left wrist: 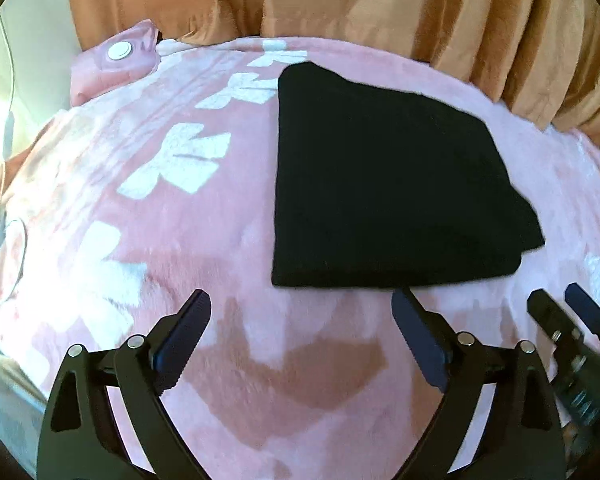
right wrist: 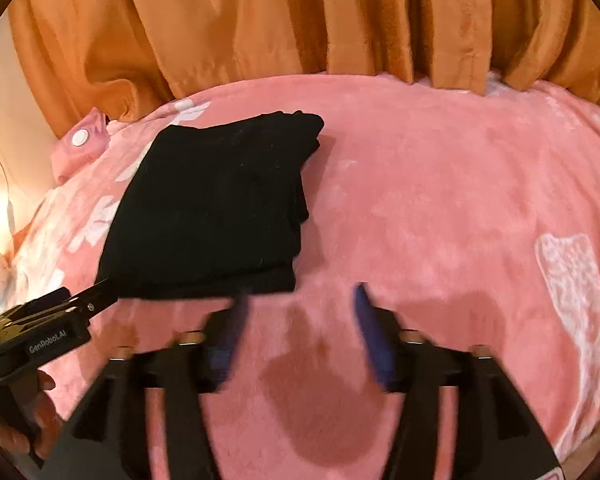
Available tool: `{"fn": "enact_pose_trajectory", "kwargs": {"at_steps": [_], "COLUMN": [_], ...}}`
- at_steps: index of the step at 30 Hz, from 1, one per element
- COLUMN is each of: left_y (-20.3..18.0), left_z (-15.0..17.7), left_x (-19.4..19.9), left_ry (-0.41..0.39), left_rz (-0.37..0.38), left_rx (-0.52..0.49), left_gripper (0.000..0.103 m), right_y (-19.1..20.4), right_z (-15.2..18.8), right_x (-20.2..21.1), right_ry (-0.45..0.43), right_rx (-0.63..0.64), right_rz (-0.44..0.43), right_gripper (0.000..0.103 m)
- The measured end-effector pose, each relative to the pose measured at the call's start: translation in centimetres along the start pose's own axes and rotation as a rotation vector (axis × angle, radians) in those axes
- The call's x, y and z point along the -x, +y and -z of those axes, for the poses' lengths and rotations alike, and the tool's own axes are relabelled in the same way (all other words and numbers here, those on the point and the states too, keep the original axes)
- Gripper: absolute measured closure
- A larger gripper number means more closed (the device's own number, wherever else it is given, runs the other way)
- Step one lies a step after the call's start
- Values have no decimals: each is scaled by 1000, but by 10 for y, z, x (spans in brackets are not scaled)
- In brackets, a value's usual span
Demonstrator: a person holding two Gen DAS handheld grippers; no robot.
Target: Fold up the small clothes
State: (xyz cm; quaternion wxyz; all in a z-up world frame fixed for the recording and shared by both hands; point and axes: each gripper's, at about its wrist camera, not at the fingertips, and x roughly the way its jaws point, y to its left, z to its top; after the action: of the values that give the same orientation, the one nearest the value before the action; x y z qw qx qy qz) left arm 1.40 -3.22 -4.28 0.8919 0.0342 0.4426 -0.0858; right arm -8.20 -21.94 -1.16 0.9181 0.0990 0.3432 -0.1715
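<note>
A black garment point(left wrist: 388, 184) lies folded into a flat stack on the pink blanket point(left wrist: 180, 240). My left gripper point(left wrist: 302, 304) is open and empty, just in front of the garment's near edge. In the right wrist view the folded garment point(right wrist: 216, 208) lies to the upper left, with layered edges on its right side. My right gripper point(right wrist: 300, 300) is open and empty, near the garment's front right corner, its fingers blurred. The left gripper's side shows at the left of the right wrist view point(right wrist: 60, 312), and the right gripper shows at the right of the left wrist view point(left wrist: 560, 304).
Orange curtains point(right wrist: 300, 20) hang behind the bed. A pink pouch with a white round cap point(left wrist: 120, 52) lies at the blanket's far left corner. White flower prints mark the blanket point(right wrist: 440, 200). A round clear object point(left wrist: 8, 260) sits at the left edge.
</note>
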Motion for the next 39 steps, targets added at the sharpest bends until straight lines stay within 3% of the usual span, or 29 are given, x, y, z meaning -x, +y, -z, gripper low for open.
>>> {"fn": "enact_pose_trajectory", "kwargs": {"at_steps": [3,8,18,39], "left_y": [-2,-6,-17,-14], "left_z": [8,21,47,45], "left_x": [3,4,-3,-5], "left_ry": [19,19,27,44], "left_rz": [-1,-23,-56,-56], "left_rx": [31,26,-23,-2], "left_gripper": [13,13,13,11], "right_y": [14,11,1,7], "right_z": [18,31,45,48], "right_x": [5,13,10,2], "right_ry": [-12,-5,38,66], "right_rx": [46,30,-17,-17], "right_rz": [49,26,26,38], "right_gripper": [32,26,25,25]}}
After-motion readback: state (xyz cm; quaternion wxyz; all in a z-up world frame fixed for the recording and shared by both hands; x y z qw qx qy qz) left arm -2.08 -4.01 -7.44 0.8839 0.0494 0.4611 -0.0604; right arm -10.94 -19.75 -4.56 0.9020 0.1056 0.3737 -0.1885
